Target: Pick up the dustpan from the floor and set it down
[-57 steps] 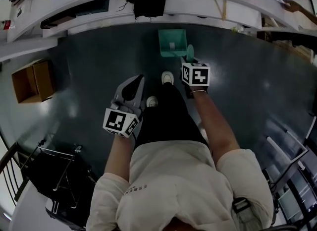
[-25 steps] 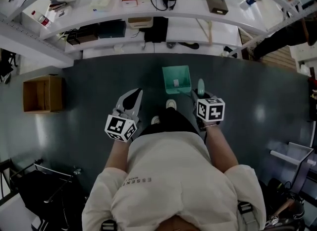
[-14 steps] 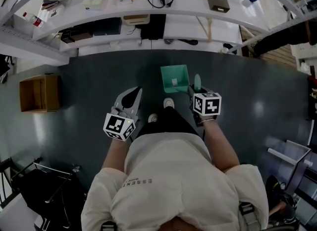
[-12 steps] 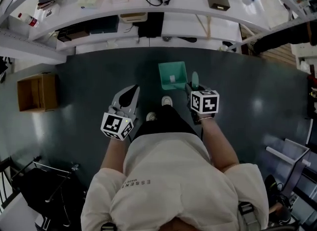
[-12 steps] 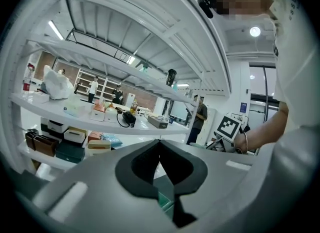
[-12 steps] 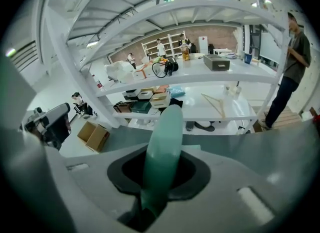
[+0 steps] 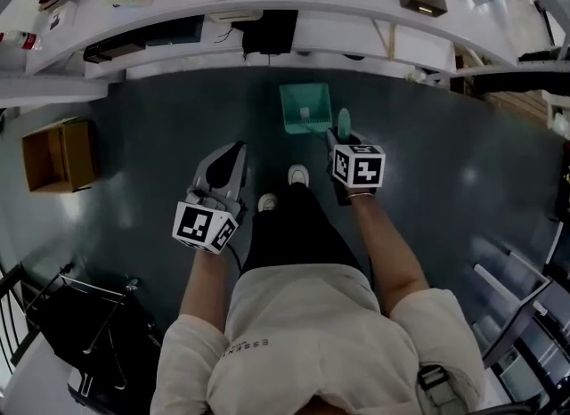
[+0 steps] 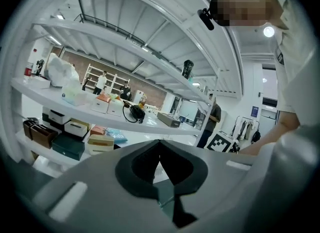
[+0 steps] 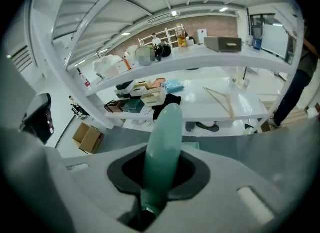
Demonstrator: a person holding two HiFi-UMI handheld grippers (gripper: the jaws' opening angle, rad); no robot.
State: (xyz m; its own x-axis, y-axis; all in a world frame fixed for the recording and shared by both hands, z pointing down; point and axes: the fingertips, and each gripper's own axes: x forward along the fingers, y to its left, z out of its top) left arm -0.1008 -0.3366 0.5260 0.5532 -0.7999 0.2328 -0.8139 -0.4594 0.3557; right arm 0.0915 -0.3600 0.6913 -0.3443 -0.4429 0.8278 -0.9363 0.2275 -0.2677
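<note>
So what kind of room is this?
Probably a workshop or lab storeroom, not a home. Long white shelves hold boxes and a cable, and a cardboard box sits on the bare dark floor.

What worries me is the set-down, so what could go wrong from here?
The right gripper holds the dustpan only by its smooth rounded handle, so it could twist or slip in the grip. The dustpan is close to the low shelf and just ahead of the person's shoe; it might clip either while being set down.
</note>
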